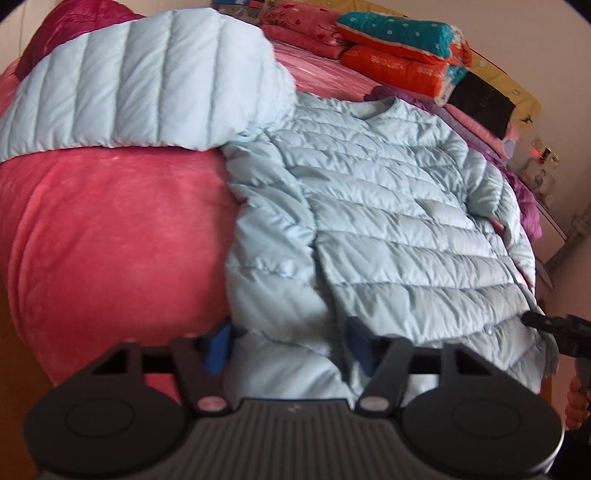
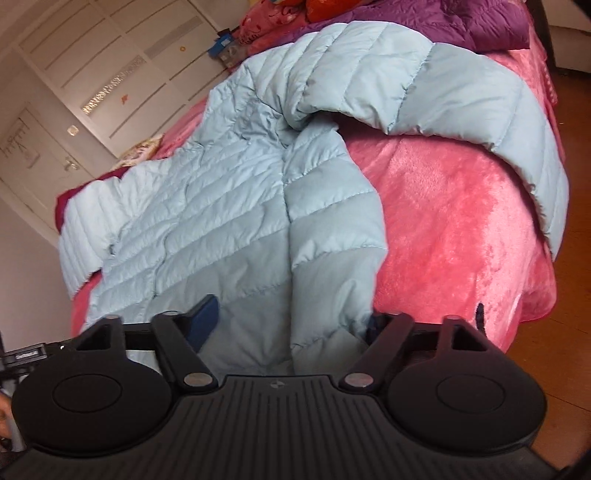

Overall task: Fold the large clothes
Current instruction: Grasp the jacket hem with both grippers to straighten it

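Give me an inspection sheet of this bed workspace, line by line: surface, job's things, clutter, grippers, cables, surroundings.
Surface: bed under a pink plush blanket, rumpled.
Job's things: light blue quilted down jacket spread front up, hem at the near bed edge, one sleeve stretched across the blanket.
Clutter: stacked folded blankets and a purple quilt at the far side.
Grippers: left gripper and right gripper each straddle the jacket hem, fabric between the fingers; whether the pads press is unclear.
Cables: nothing seen.
Surroundings: white wardrobe doors, wooden floor.
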### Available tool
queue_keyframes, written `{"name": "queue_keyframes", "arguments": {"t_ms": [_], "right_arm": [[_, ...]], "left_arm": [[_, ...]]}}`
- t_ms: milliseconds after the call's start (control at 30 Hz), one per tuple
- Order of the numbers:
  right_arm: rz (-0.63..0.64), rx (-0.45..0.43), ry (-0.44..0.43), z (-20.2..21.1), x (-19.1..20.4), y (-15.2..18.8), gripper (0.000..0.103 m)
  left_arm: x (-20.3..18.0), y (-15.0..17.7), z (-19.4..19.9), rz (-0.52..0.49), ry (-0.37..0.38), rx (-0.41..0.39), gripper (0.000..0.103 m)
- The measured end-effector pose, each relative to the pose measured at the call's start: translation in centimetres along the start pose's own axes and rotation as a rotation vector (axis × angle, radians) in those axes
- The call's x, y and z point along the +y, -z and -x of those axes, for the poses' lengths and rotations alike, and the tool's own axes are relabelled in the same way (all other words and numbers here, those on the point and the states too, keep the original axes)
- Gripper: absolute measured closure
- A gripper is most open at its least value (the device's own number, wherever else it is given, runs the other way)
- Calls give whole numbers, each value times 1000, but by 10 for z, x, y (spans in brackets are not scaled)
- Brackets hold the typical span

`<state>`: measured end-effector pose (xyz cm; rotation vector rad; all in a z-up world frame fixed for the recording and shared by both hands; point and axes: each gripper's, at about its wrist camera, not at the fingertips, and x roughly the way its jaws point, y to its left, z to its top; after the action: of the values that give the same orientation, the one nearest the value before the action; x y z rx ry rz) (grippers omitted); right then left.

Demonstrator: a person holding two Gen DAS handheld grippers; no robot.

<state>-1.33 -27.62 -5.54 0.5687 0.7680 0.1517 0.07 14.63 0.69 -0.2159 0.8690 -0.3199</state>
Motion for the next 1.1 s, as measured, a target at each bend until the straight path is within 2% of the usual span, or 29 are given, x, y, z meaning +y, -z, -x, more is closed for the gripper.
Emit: {"name": "queue_keyframes", "arguments": {"t_ms": [33, 67, 100, 200, 300, 467, 733, 867, 1100], "right_arm": [[-11, -2, 16, -1, 1, 0, 29], [-25, -6, 30, 0, 0, 1, 38], [-42, -12, 42, 1, 0, 2, 47], [-103, -27, 58, 4, 0, 5, 65], [-132, -42, 66, 9, 7, 10, 75], [-176, -65, 38, 24, 21, 16, 79], [-137, -53, 11, 48, 57, 30, 80], [-117, -38, 11, 58, 69, 38, 80], [-117, -38, 28, 84, 72, 52, 80]], "left_arm": [[-2, 1, 0, -5, 8, 3, 60], [-3, 1, -1, -11, 14, 7, 75], [-5, 2, -1, -19, 11, 11, 85], [-11, 5, 0, -35, 14, 5, 95], [-15, 5, 5, -54, 1, -6, 99], [-15, 1, 23, -37, -4, -32, 100], [-11, -6, 66, -35, 3, -77, 101], [-6, -4, 79, -40, 7, -68, 101], [-4, 4, 79, -50, 10, -8, 101]]}}
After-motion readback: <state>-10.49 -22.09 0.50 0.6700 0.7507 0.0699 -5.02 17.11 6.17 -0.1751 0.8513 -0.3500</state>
